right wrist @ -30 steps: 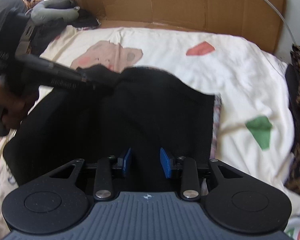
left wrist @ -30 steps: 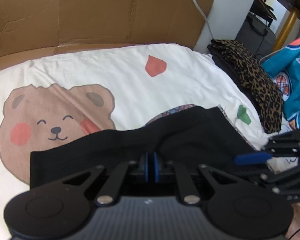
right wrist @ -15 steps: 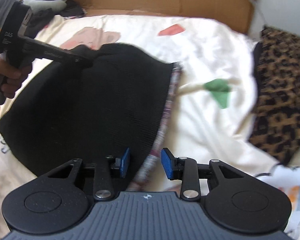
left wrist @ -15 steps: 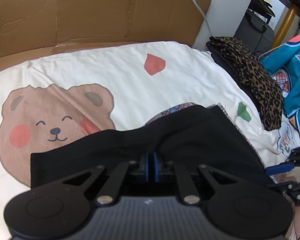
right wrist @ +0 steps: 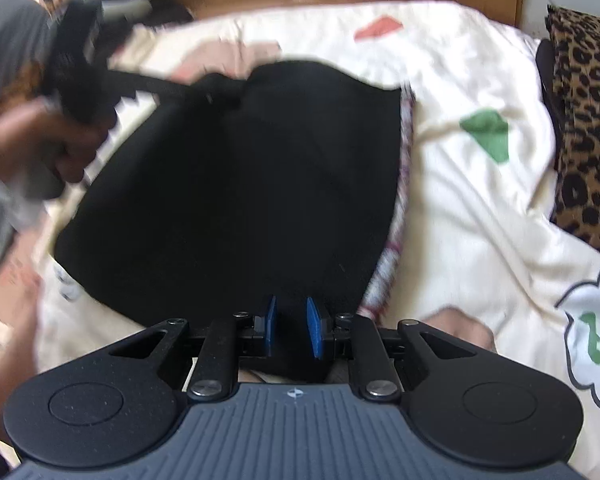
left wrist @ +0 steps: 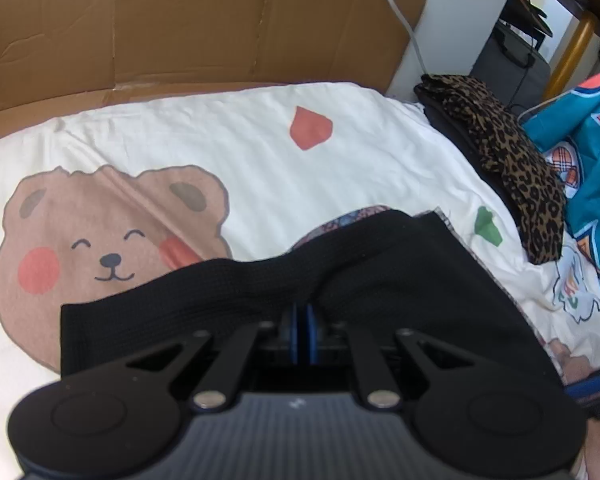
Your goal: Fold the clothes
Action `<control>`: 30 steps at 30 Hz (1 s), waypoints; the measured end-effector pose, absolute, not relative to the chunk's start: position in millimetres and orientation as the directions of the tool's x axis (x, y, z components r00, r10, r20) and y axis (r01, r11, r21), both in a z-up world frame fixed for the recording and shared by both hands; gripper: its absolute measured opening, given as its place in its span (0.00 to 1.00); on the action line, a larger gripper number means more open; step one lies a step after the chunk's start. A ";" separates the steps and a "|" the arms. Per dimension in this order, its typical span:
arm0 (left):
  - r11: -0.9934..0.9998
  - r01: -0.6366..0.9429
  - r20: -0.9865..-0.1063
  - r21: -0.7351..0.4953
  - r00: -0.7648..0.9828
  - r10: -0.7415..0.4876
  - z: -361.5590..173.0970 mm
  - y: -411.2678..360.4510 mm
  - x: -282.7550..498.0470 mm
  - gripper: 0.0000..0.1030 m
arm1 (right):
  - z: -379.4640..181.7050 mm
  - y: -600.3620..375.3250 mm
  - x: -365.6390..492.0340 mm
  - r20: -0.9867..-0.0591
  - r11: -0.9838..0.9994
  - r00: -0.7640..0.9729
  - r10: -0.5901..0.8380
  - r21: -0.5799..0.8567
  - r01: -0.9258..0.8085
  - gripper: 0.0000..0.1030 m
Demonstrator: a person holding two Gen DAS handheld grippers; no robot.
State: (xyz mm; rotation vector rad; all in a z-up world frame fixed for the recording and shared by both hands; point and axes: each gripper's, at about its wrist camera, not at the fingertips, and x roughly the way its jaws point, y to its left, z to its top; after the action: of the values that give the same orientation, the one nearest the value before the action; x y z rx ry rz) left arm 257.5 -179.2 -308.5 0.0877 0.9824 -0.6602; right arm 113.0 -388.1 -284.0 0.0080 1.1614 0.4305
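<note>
A black garment (right wrist: 236, 184) lies spread on a bed sheet (left wrist: 204, 140), cream with a brown bear face and red and green patches. A patterned cloth (right wrist: 396, 240) shows along the garment's right edge, under it.

The left gripper (left wrist: 303, 320) has its blue pads pressed together on the garment's ribbed far hem, which bunches and lifts there. A hand (right wrist: 28, 148) holds this gripper at the left of the right wrist view.

The right gripper (right wrist: 293, 326) is at the near edge of the garment. Its jaws have just been closing, with black cloth between the pads, but a gap still shows between them and the picture does not show them pressing the cloth.

A leopard-print garment (left wrist: 516, 168) lies along the right side of the bed, and cardboard (left wrist: 188, 24) stands behind it.
</note>
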 end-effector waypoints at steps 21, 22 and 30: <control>0.825 0.475 -0.760 -0.306 0.400 -0.512 -261.8 -134.0 234.5 0.11 | -298.8 -388.9 105.9 -0.906 0.928 0.334 0.261 0.141 -0.344 0.21; 0.818 0.493 -0.760 -0.298 0.395 -0.516 -257.6 -130.8 229.1 0.13 | -298.5 -389.9 105.3 -0.906 0.929 0.334 0.261 0.142 -0.342 0.21; 0.714 0.660 -0.778 -0.231 0.316 -0.543 -254.8 -132.6 168.6 0.26 | -298.1 -389.1 104.0 -0.908 0.930 0.333 0.253 0.133 -0.343 0.21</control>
State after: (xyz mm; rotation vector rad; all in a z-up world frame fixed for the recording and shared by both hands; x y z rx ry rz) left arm 168.6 -132.6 -254.8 0.1389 0.9646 -0.7959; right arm 104.0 -389.1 -298.1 -0.0875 1.1685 0.3897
